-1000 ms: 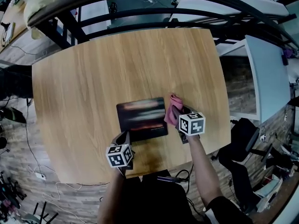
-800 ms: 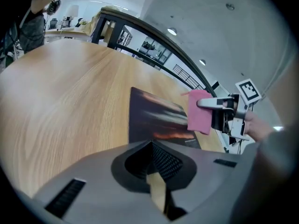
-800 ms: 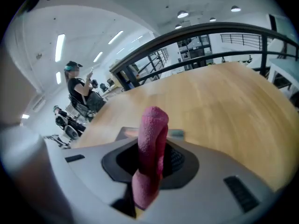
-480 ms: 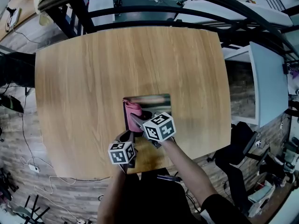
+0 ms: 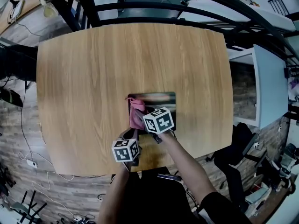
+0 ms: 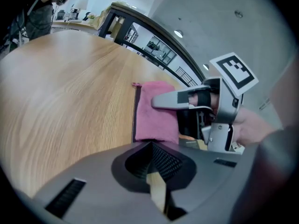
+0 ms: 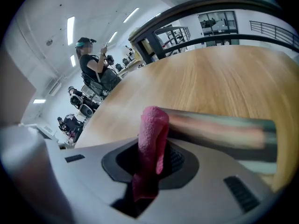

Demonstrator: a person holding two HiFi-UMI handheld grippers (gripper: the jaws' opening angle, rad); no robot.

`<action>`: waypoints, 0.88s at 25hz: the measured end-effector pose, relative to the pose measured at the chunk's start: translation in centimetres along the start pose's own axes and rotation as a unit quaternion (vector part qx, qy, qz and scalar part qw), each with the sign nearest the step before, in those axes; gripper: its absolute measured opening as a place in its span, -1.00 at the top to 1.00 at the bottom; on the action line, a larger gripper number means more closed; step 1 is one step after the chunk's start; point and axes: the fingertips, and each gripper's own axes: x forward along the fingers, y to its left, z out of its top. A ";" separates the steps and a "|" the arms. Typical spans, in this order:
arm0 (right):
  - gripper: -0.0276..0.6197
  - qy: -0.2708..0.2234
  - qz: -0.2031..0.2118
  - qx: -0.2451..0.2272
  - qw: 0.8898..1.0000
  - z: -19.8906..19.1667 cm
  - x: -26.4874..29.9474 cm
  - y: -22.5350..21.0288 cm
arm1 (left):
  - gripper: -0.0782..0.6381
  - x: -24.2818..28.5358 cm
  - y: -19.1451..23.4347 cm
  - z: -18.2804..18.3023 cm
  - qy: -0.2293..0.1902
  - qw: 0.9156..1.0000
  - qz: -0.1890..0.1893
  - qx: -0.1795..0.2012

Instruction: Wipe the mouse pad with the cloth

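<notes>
- Rounded wooden table (image 5: 93, 78) with pale grain, seen from above and filling most of the head view.
- Dark, glossy mouse pad (image 5: 164, 99) flat on the table, toward 6 o'clock from the table's middle and near the front edge.
- Pink cloth (image 5: 136, 115) bunched on the pad's 9 o'clock side, covering that edge (part of the fabric hidden under a marker cube (image 5: 159, 120)).
- Right gripper (image 7: 150, 147) reaching in from 5 o'clock, forearm angled over the table's front edge, jaws clamped on the cloth.
- In the right gripper view, a folded pink ridge standing up out of the jaw gap, with the pad's shiny surface stretching away toward 3 o'clock behind it.
- Left gripper (image 6: 153, 162) at 7 o'clock of the pad, just beside the right one, at the pad's near corner.
- Left jaws drawn in to a narrow slit, nipping a thin pale strip (seemingly the mouse pad's near edge, since the pad's dark border runs straight into the jaws).
- In the left gripper view, cloth lying flat at 12 o'clock of the jaws, with one grey finger (image 6: 175, 98) of the right gripper stretched across its upper right part.
- Far back in the right gripper view, around 10 o'clock: a standing person (image 7: 91, 55) and office chairs (image 7: 77, 108) (small and distant).
</notes>
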 end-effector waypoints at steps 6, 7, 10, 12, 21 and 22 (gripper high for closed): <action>0.63 -0.007 -0.024 0.020 0.999 -1.7 -3.2 -3.8 | 0.72 -0.1 0.0 0.0 0.003 1.000 0.002 0.005; 0.63 -0.008 -0.027 0.024 0.999 -2.1 -3.8 -4.4 | 0.72 -0.1 0.0 0.0 0.004 1.000 0.002 0.006; 0.63 -0.011 -0.038 0.033 0.999 -3.1 -5.3 -6.0 | 0.72 0.0 0.0 0.1 0.004 1.000 0.009 0.014; 0.63 -0.013 -0.054 0.032 0.998 -3.8 -6.2 -7.2 | 0.72 0.1 0.0 0.0 0.003 1.000 0.014 0.017; 0.63 -0.032 -0.114 0.076 0.990 -7.3 -11.6 -13.2 | 0.72 0.0 0.1 0.0 0.007 1.000 0.019 0.019; 0.63 -0.033 -0.124 0.079 0.989 -7.7 -12.2 -14.0 | 0.72 0.0 0.1 0.0 0.007 1.000 0.019 0.019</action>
